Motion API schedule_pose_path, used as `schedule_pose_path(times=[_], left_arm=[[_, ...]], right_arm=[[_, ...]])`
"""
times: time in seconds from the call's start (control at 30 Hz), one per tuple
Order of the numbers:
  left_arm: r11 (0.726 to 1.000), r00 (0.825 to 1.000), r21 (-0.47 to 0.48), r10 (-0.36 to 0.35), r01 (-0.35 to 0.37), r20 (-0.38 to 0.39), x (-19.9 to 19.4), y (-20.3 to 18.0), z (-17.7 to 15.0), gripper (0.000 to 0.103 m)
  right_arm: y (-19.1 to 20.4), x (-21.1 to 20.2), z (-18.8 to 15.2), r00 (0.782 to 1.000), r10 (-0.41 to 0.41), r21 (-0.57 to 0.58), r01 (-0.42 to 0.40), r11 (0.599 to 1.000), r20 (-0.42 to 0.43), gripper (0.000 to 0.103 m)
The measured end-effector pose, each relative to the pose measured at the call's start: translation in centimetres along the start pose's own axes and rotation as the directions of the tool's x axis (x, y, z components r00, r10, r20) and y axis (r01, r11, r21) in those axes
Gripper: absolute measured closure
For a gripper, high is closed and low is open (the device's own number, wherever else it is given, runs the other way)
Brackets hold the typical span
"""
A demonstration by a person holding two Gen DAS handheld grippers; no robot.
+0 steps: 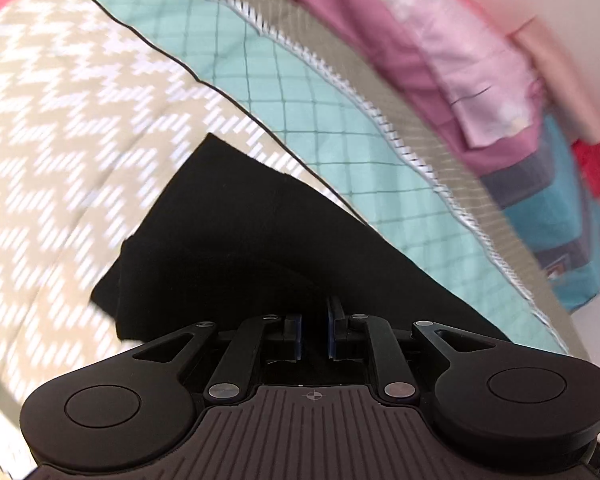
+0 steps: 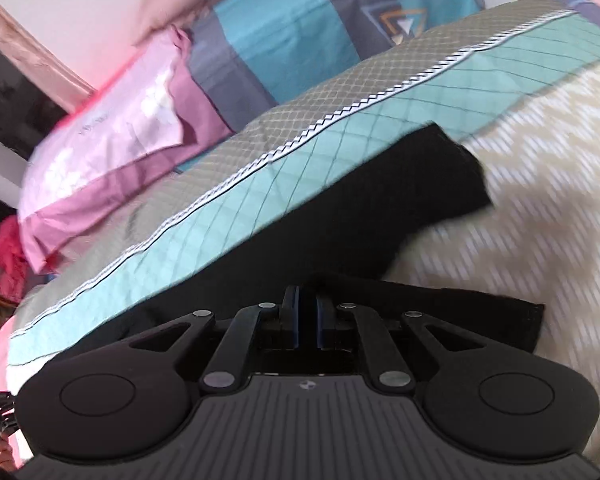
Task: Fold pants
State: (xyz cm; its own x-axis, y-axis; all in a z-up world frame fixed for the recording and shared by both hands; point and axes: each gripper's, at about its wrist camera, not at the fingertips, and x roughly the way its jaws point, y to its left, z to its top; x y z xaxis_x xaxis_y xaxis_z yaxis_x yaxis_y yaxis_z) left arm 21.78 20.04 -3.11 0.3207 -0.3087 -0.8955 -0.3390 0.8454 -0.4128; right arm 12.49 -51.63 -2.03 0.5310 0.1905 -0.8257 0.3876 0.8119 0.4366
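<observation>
The black pants (image 1: 228, 240) lie on a beige and white zigzag bedspread (image 1: 60, 140), partly lifted at the near edge. My left gripper (image 1: 317, 320) is shut, with the black cloth pinched between its blue pads. In the right wrist view the pants (image 2: 340, 220) stretch away over the bedspread (image 2: 540, 200), with a folded edge at the right. My right gripper (image 2: 307, 304) has its jaws nearly together on the same black cloth. The pinch points themselves are lost in the dark cloth.
A teal checked band (image 1: 300, 100) runs across the bed beyond the pants. Against the wall lie a pink pillow (image 2: 120, 128) and a blue and grey pillow (image 2: 300, 40). Something red (image 2: 8, 252) sits at the bed's far left.
</observation>
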Motion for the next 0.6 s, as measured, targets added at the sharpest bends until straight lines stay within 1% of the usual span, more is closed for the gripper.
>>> schedule_pose_path(times=[0.03,0.07,0.1,0.13,0.17,0.2,0.23,0.3,0.37,0.4,0.43,0.47,0.5,0.53,0.6], left_arm=[[1.000,0.999,-0.001,-0.004,0.004,-0.031,0.8,-0.1,1.0,0.027],[1.000,0.999,-0.005,0.001,-0.001,-0.046,1.3,-0.3,1.9,0.027],[1.000,0.998,-0.012,0.001,-0.001,-0.062,1.7,-0.2,2.5,0.024],[1.000,0.997,-0.022,-0.017,0.015,-0.079,2.0,-0.1,3.0,0.021],[0.999,0.994,-0.030,-0.046,0.044,-0.099,2.5,0.3,3.3,0.010],[0.997,0.990,-0.037,-0.071,0.067,-0.124,2.9,0.5,3.5,0.003],[0.994,0.985,-0.054,-0.099,0.092,-0.144,3.2,0.9,3.7,0.001],[0.985,0.977,-0.114,-0.149,0.133,-0.150,3.3,2.0,4.3,0.000],[0.976,0.973,-0.128,-0.195,0.179,-0.122,2.9,2.5,4.5,0.000],[0.975,0.973,-0.121,-0.202,0.189,-0.109,2.7,2.6,4.6,0.000],[0.973,0.972,-0.115,-0.210,0.198,-0.102,2.6,2.6,4.7,0.000],[0.970,0.970,-0.116,-0.224,0.212,-0.098,2.5,2.6,4.9,0.000],[0.966,0.966,-0.120,-0.241,0.230,-0.093,2.4,2.5,5.0,0.000],[0.962,0.964,-0.124,-0.254,0.243,-0.083,2.1,2.5,5.1,0.000],[0.959,0.965,-0.126,-0.259,0.252,-0.043,1.2,2.6,5.3,0.000]], right_arm=[[0.2,1.1,1.2,1.000,-0.003,-0.001,0.003,1.000,-0.006,0.089],[0.2,2.1,2.3,1.000,-0.007,-0.009,0.007,1.000,-0.005,0.087],[0.2,2.5,3.3,0.999,-0.023,-0.016,0.023,1.000,0.028,0.083],[0.0,2.8,4.0,0.997,-0.042,-0.016,0.043,0.999,0.058,0.077],[-0.4,2.7,4.7,0.995,-0.054,-0.005,0.054,0.999,0.081,0.058],[-1.0,2.4,5.2,0.992,-0.059,0.017,0.058,0.998,0.112,0.047],[-1.6,1.5,5.4,0.985,-0.068,0.038,0.063,0.997,0.159,0.046],[-2.6,-0.4,4.8,0.965,-0.094,0.047,0.085,0.995,0.244,0.043],[-3.7,-2.6,3.2,0.931,-0.134,0.043,0.127,0.991,0.339,0.032],[-4.3,-3.5,2.1,0.911,-0.157,0.042,0.152,0.987,0.381,0.029],[-4.6,-4.1,0.9,0.896,-0.176,0.037,0.176,0.984,0.409,0.029],[-5.0,-4.4,-0.4,0.884,-0.200,0.035,0.204,0.978,0.422,0.029],[-5.2,-4.4,-1.6,0.878,-0.219,0.028,0.229,0.973,0.425,0.029],[-5.3,-4.2,-2.9,0.875,-0.232,0.010,0.252,0.968,0.425,0.030],[-5.0,-3.4,-4.5,0.868,-0.249,-0.036,0.292,0.956,0.429,0.033]])
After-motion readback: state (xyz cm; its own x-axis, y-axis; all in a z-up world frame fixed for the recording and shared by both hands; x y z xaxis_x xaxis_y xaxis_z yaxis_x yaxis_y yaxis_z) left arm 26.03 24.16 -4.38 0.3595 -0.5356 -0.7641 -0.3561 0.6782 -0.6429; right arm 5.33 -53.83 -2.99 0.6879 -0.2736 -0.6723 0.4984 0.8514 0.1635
